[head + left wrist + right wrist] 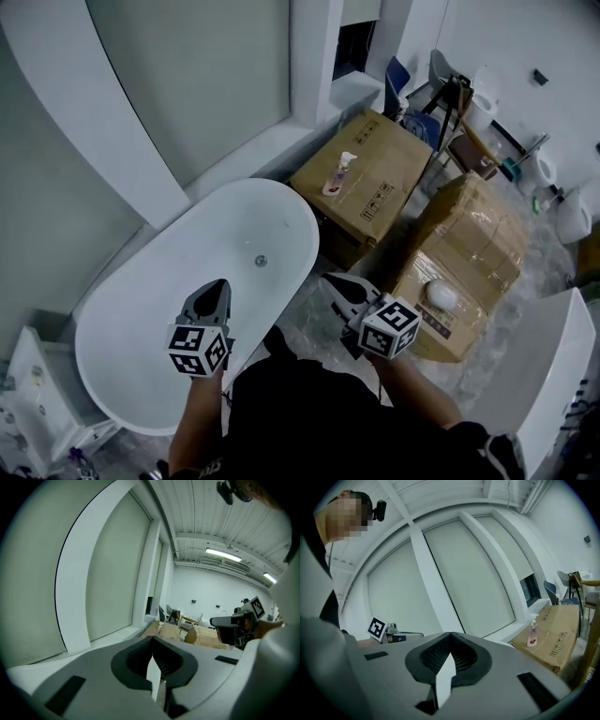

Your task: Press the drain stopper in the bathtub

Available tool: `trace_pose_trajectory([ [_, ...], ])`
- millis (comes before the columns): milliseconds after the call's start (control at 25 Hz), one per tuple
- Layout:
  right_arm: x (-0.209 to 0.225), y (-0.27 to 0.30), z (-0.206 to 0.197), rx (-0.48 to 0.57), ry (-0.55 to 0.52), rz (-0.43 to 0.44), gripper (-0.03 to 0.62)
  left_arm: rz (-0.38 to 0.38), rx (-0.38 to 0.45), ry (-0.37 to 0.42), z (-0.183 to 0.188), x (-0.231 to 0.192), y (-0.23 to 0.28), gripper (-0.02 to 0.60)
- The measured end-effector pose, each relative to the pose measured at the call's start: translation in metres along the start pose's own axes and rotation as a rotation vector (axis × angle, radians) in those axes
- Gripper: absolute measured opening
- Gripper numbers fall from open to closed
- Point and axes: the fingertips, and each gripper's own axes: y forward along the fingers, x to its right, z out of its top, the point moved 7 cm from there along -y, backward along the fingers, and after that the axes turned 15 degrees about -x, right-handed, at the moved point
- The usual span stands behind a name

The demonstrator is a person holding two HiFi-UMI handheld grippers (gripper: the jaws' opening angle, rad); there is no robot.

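Head view looks steeply down into a white-walled room. Tall pale wall panels framed in white rise behind a white oval bathtub standing on the floor. At far left, a white cabinet is cut off by the frame edge.

The left tool hovers over the tub's near half. Its jaws are clenched tip to tip with nothing between them, as the left gripper view shows. The round metal drain stopper sits in the tub floor, near those tips and apart from them.

The right tool hangs outside the tub near its right rim, above crinkled clear plastic sheeting. Its jaws are also clenched and empty.

Further right, one brown cardboard box carries a pink-and-white spray bottle. A second, taped cardboard box carries a white rounded object that I cannot identify.

The person's dark clothing hides part of the tub's near rim. The furniture at upper right is too small to sort out.

Count: one tub, one stopper, two tools, two boxes, one bottle.
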Motion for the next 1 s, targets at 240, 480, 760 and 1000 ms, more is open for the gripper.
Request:
trace_pose_trajectory([
  [240, 0.016, 0.06, 0.046, -0.036, -0.045, -0.021, 0.014, -0.003, 0.025, 0.003, 0.032, -0.059, 0.034, 0.014],
  [480, 0.015, 0.118, 0.079, -0.057, -0.063, -0.032, 0.014, -0.021, 0.03, -0.028, 0.042, -0.111, 0.049, 0.015],
  [760, 0.017, 0.163, 0.092, -0.095, -0.058, -0.002, 0.014, -0.015, 0.014, -0.054, 0.043, -0.145, 0.059, 0.015],
  [1000, 0.033, 0.2, 0.1, -0.149, -0.053, 0.037, 0.014, -0.002, -0.024, -0.094, 0.042, -0.166, 0.082, 0.015],
])
